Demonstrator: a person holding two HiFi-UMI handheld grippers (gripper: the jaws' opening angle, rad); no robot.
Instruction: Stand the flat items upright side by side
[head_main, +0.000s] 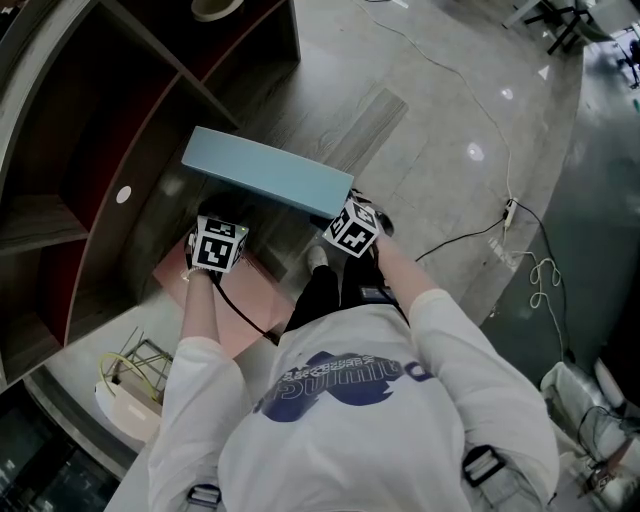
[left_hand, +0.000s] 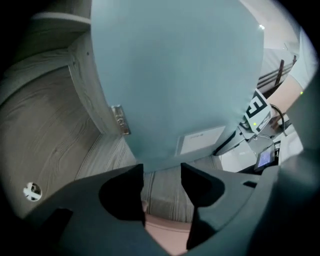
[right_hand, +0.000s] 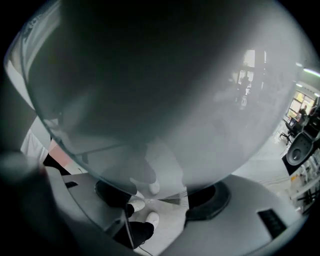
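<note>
1. Head view: I hold the blue box (head_main: 268, 174) in the air, lying long and nearly level. The left gripper (head_main: 221, 226) is on its near edge toward one end and the right gripper (head_main: 338, 210) toward the other. The pink flat item (head_main: 246, 300) lies on the floor below my hands, just beside the wooden shelf (head_main: 95, 150). I judge the step is to tip this box up and stand it. To do that well, both hands should turn together so the box does not twist between two narrow grips.

2. Left gripper view: my jaws stand fairly wide apart and are clamped on the box's thickness, with only the lowest edge of the blue box (left_hand: 175, 75) between the pads. That bite looks shallow, so I would move slowly. A white label (left_hand: 201, 140) shows on the face, and the pink flat item (left_hand: 167, 235) shows under the jaws. I would set the box down clear of it.

3. Right gripper view: the glossy face of the blue box (right_hand: 150, 90) fills the frame. The right gripper (right_hand: 161, 192) is closed on its edge in the same way, again near the rim. My shoes (right_hand: 150, 218) stand below, so feet stay back.
</note>
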